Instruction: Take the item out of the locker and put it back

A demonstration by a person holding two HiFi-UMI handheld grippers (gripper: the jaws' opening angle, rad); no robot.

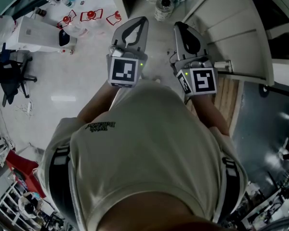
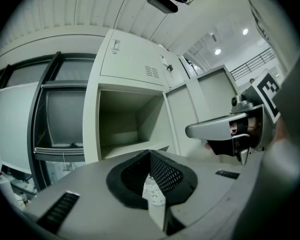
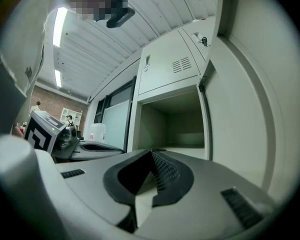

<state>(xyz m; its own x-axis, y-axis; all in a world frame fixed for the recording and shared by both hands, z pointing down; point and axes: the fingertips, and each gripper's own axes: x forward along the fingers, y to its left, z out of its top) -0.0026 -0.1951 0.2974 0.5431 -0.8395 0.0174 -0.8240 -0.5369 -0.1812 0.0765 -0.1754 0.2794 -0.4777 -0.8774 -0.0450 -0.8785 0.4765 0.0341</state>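
At the open locker, left gripper and right gripper both point level at its compartment, jaws closed and empty, apparently staged for a reach inside; the item shows in no view.

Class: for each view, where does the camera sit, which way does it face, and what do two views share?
Head view: on the head, steeply down; shirt, left gripper, right gripper.
Left gripper view: on that gripper, level along its shut fingers at the locker compartment; right gripper at right.
Right gripper view: likewise, at the same compartment; left gripper at left.
Shared: both gripper views see that compartment.
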